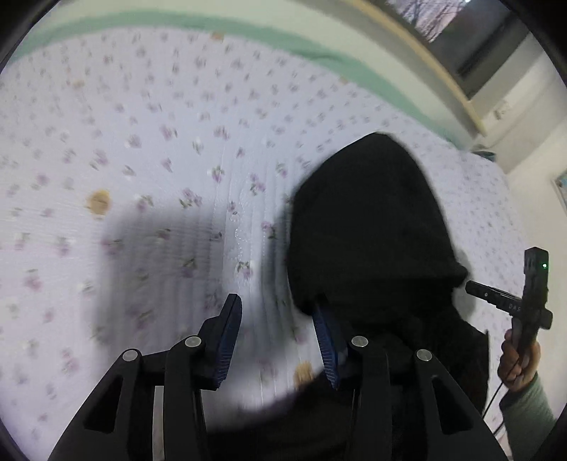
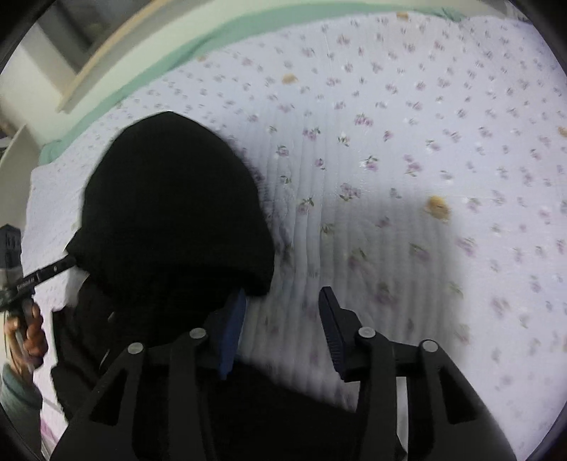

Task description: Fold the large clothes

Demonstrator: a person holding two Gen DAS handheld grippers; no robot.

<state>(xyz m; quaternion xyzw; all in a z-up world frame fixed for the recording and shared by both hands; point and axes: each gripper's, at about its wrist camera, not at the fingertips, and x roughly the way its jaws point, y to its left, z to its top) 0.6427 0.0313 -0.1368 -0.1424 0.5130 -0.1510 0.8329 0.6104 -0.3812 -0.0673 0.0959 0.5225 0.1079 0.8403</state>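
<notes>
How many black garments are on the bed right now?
1: a black hooded garment lies on the floral bedspread, hood away from both cameras, between the open left gripper and right gripper. Its lower part runs out of view.

Garment (image 1: 372, 227) lying on the quilt (image 1: 141, 142), which covers the bed. Left wrist view: left gripper (image 1: 280, 340) near the bottom, its right finger (image 1: 327, 351) at the garment's edge, its left finger (image 1: 226, 340) over bare quilt; right gripper (image 1: 524, 294) beyond the garment, at far right. Right wrist view: garment (image 2: 170, 205) at left, quilt (image 2: 425, 142) at right, right gripper (image 2: 283, 329) straddling the garment's edge, left gripper (image 2: 24, 280) at far left. Window (image 1: 439, 17) behind the bed.
</notes>
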